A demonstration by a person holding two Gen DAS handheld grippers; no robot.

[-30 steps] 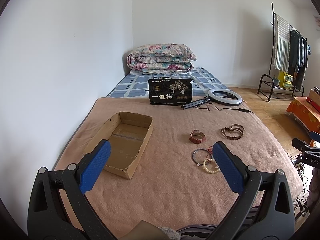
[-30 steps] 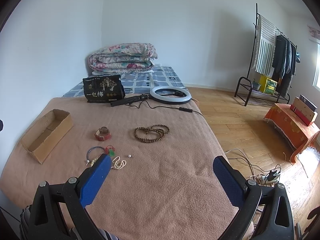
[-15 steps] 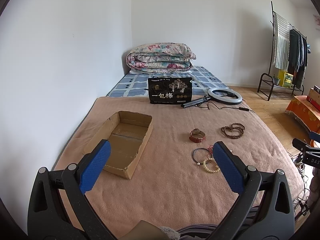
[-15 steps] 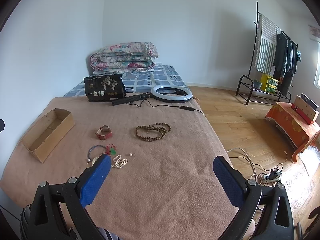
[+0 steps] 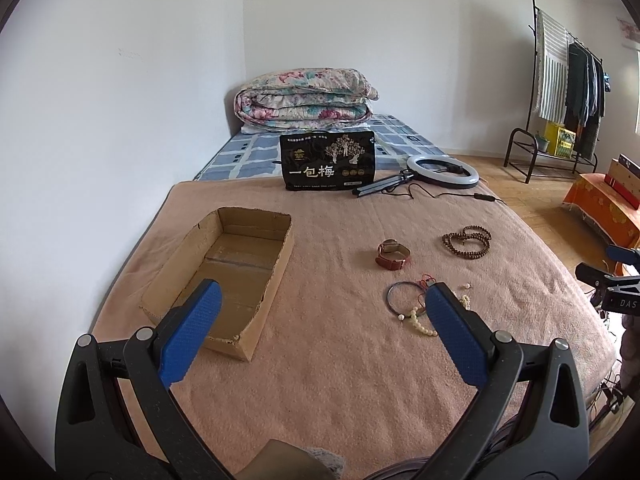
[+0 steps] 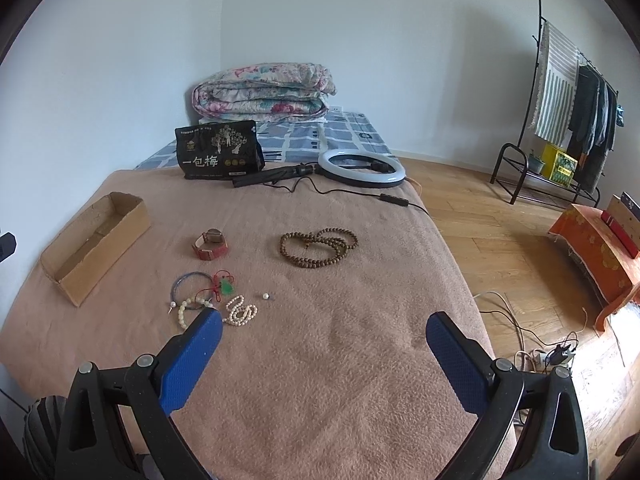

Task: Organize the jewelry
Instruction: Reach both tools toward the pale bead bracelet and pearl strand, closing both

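Note:
An empty cardboard box point(image 5: 224, 264) point(image 6: 96, 240) lies on the left of the brown blanket point(image 5: 340, 360). To its right lie a red-strapped watch point(image 5: 393, 256) point(image 6: 211, 245), a string of brown wooden beads point(image 5: 467, 240) point(image 6: 318, 247), a blue bangle point(image 5: 402, 297) point(image 6: 191, 285), a red cord with a green pendant point(image 6: 224, 286), pearl bracelets point(image 6: 239, 312) point(image 5: 420, 322) and a loose pearl point(image 6: 265, 296). My left gripper point(image 5: 322, 320) hangs open above the near blanket, holding nothing. My right gripper point(image 6: 323, 354) is open too, empty, just short of the pearls.
A black printed bag point(image 5: 328, 166), a ring light with tripod and cable point(image 5: 442, 169) and a folded floral quilt point(image 5: 304, 98) sit at the far end. A clothes rack point(image 6: 568, 112), an orange-covered stand point(image 6: 600, 248) and floor cables point(image 6: 532, 344) lie to the right.
Both grippers have crept slightly forward towards the jewelry; they stay open and empty. Nothing on the blanket has moved.

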